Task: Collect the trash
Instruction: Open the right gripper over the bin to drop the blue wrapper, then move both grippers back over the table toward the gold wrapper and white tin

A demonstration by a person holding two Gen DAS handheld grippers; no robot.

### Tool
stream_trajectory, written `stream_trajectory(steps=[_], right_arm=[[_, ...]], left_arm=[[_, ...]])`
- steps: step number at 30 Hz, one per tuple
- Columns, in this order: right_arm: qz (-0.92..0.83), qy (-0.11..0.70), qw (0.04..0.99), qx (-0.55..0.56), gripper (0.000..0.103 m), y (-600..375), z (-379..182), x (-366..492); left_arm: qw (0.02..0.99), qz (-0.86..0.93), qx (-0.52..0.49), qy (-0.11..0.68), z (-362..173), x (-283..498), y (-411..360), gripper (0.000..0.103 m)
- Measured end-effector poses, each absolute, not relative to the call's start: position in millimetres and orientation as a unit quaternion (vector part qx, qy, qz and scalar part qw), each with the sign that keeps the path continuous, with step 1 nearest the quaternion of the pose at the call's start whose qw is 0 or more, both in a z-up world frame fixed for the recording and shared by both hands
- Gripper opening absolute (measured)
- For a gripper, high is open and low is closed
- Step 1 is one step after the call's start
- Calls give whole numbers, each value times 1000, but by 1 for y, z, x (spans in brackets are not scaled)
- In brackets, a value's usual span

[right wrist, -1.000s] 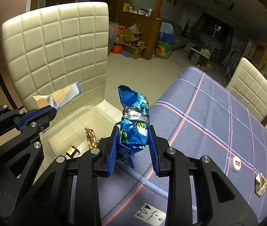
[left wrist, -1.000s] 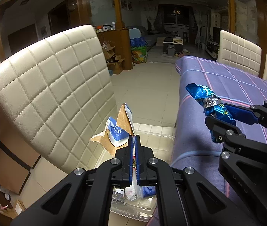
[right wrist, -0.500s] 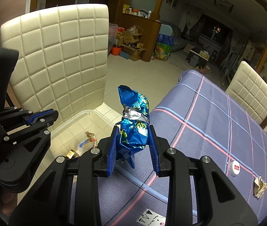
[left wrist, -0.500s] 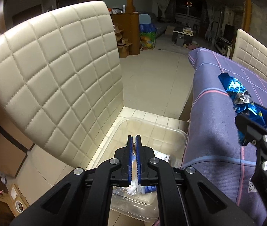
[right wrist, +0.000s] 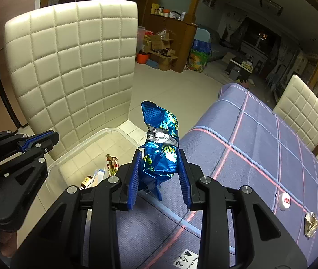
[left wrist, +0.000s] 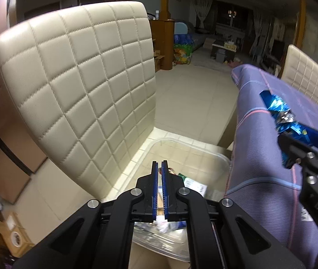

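My right gripper (right wrist: 159, 163) is shut on a crumpled blue foil snack bag (right wrist: 161, 139) and holds it above the table's left edge, beside the bin. The bag also shows in the left wrist view (left wrist: 282, 116). My left gripper (left wrist: 159, 168) is nearly shut with nothing between its pads, hovering over a clear plastic bin (left wrist: 203, 152) on the floor. The bin (right wrist: 73, 154) holds wrappers, a small bottle and paper trash. A white round cap (right wrist: 284, 201) and a crumpled wrapper (right wrist: 311, 223) lie on the purple tablecloth (right wrist: 260, 157).
A cream quilted chair back (left wrist: 80, 89) stands close to the left of the bin. Two more cream chairs (right wrist: 302, 107) stand at the table's far side. Tiled floor (left wrist: 192, 98) stretches beyond towards boxes and a cabinet.
My left gripper let go of the torn blue-and-brown carton, which dropped into the bin, and it has swung down over the bin. My right gripper keeps holding the blue bag.
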State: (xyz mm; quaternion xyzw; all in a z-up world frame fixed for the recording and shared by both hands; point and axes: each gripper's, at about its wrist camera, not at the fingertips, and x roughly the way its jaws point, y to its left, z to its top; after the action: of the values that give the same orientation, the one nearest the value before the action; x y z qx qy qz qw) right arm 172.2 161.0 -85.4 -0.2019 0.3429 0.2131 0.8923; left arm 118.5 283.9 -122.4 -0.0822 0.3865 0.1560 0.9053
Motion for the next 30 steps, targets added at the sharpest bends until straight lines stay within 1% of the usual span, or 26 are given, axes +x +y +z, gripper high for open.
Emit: stream_trajectory(steps=[6,7,8,9,10,12,16,20,23,26,30], right_arm=[[217,345,889,-207,36,169,-91,175],[218,347,888,-208,43,170,-92,175],[219,349,887,-208,68,171,-93,175],[213,344,890,-209,79,171,-93,175],[206,329,898,-208,86,169,-91,172],[197,313,903,-217,86,168,-90,168],[187,316,904,-219,86,165,-92,169],[184,329,903,-208,86,153,-96,172],[181,330,905,-201,86,143,-95,171],[175,325,909,-193,86,130,-91,169],[167,325,914,-175,86,109,-84,170]], left_arm=[[893,174,-114,399,-128,115,302,4],[891,175,-120,401,-129,114,305,4],[889,178,-124,402,-130,114,309,4],[888,184,-125,403,-131,113,311,4],[886,188,-124,406,-131,113,312,4],[882,196,-123,411,-133,113,314,4],[891,189,-114,396,-129,109,307,4],[902,188,-89,378,-120,108,293,4],[917,194,-40,346,-111,108,273,4],[927,186,-13,326,-102,109,255,1],[929,172,-1,328,-94,118,239,1]])
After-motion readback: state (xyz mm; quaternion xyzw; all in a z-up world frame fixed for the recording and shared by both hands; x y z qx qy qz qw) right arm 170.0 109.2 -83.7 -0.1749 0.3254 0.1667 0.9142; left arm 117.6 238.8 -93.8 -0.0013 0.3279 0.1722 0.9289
